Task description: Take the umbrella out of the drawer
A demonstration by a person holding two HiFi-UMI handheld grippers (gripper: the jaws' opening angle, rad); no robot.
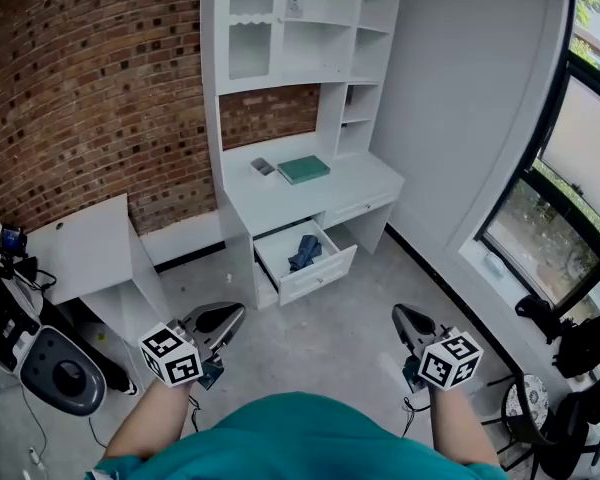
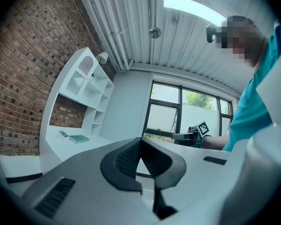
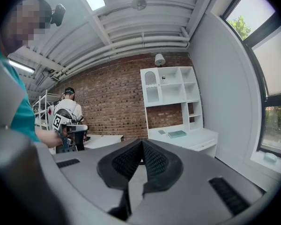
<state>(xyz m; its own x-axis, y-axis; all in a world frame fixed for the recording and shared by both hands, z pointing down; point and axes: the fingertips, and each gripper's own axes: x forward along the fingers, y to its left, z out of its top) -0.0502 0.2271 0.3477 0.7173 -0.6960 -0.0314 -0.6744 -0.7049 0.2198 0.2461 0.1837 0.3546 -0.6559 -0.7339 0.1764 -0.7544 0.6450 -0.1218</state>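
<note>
Well, the umbrella [image 1: 304, 251] lies lengthwise in the open drawer [image 1: 320, 276], well ahead, btw left gripper [image 1: 240, 312] & right gripper [image 1: 399, 312], both pinched together, empty.

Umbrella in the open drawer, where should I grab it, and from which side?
Probably best to grab the umbrella around its middle, coming down from above. It lies folded in the drawer, whose walls block the sides; only the top is open. Pinch across its narrow width. Its handle is too small to pick out here.
</note>
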